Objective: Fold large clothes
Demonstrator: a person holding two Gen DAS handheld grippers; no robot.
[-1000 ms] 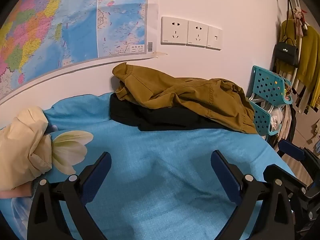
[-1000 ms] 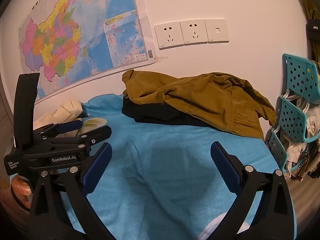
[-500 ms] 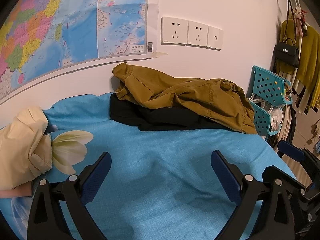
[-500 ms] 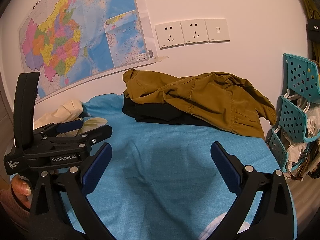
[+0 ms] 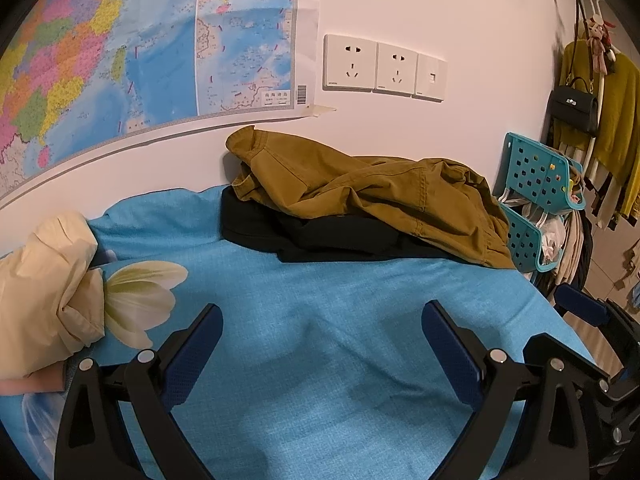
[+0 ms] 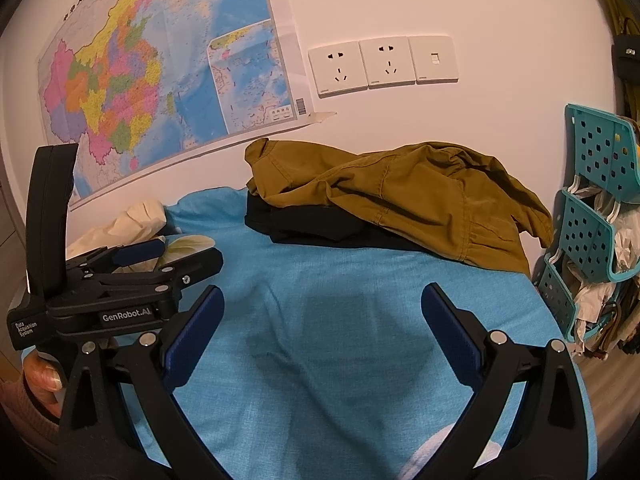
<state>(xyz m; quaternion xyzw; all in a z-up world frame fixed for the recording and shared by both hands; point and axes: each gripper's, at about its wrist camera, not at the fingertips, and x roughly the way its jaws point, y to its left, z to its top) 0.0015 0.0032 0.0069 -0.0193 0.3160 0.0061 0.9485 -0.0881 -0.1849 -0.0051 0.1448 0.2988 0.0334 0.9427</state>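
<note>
An olive-brown jacket (image 5: 372,196) lies crumpled at the far end of the blue bedsheet (image 5: 320,320), on top of a black garment (image 5: 320,236), against the wall. Both also show in the right wrist view: the jacket (image 6: 404,196) and the black garment (image 6: 312,228). My left gripper (image 5: 320,344) is open and empty, low over the sheet, well short of the pile. My right gripper (image 6: 320,328) is open and empty, to the right of the left gripper (image 6: 160,256), which shows at its left.
A cream garment (image 5: 44,292) lies bunched at the left of the bed beside a flower print (image 5: 140,296). A teal perforated rack (image 5: 536,200) with clothes stands past the bed's right edge. A map (image 5: 140,48) and wall sockets (image 5: 384,66) are on the wall behind.
</note>
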